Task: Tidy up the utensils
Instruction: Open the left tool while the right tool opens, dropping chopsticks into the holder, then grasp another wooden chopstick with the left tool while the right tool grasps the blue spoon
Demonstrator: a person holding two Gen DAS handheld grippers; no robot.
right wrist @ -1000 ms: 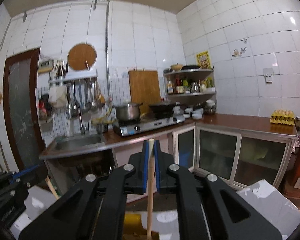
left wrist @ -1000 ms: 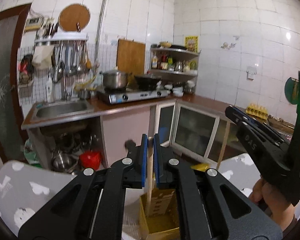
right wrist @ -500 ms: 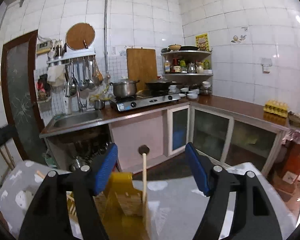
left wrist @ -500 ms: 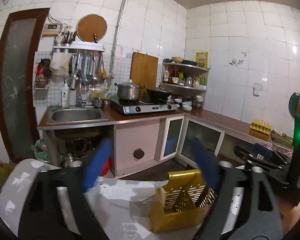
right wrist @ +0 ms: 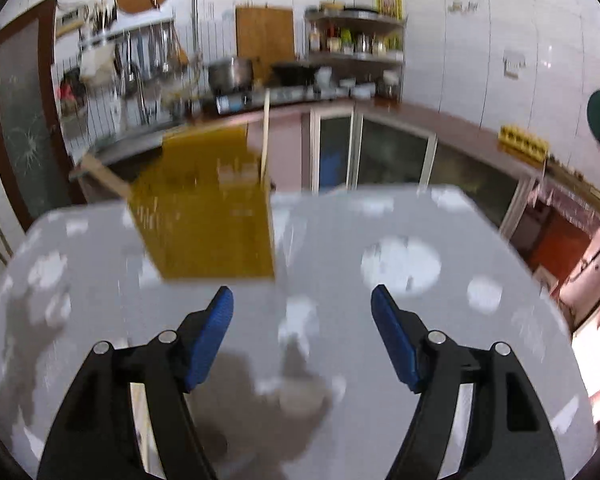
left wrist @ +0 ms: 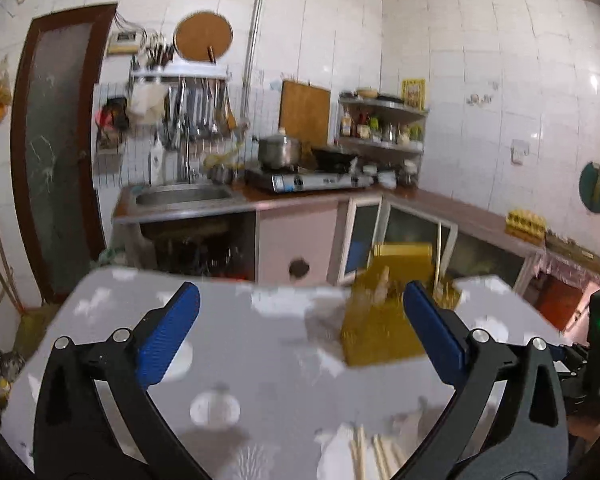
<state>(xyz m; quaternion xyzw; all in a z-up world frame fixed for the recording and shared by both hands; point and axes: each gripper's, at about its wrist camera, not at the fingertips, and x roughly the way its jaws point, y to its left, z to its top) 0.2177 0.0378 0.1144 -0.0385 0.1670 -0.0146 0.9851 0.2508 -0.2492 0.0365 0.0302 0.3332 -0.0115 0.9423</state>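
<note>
- Centrally, a yellow slotted utensil holder (right wrist: 204, 208) stands on a grey desk (right wrist: 400, 320) covered with a cloth printed with pale round patches; both views are blurred.
- Seen from the right wrist camera, a thin wooden stick (right wrist: 265, 136) rises upright from the holder's right side, and a flatter wooden utensil (right wrist: 100, 174) leans out over its left edge.
- From the left wrist camera the same holder (left wrist: 384, 312) sits on the desk (left wrist: 240, 360) ahead and to the right, with a wooden piece (left wrist: 382, 280) poking from its top and the thin stick (left wrist: 439, 248) upright at its right.
- Several pale wooden chopsticks (left wrist: 370, 456) lie on the desk at the bottom edge of the left wrist view, near the camera and well apart from the holder.
- Left tongs (left wrist: 300, 332): the two blue-padded fingers (left wrist: 168, 336) are spread wide apart and hold nothing; the holder shows just behind the right-hand finger.
- Right tongs (right wrist: 302, 336): the blue-padded fingers (right wrist: 210, 336) are likewise wide apart and empty, above bare cloth, with the holder ahead and to the left.
- Behind the desk is a white-tiled kitchen: a steel sink (left wrist: 182, 196), a gas stove (left wrist: 308, 180) carrying a lidded pot (left wrist: 279, 152), a corner shelf of bottles (left wrist: 382, 128), and a tray of eggs (left wrist: 526, 222) on the brown counter at right.
</note>
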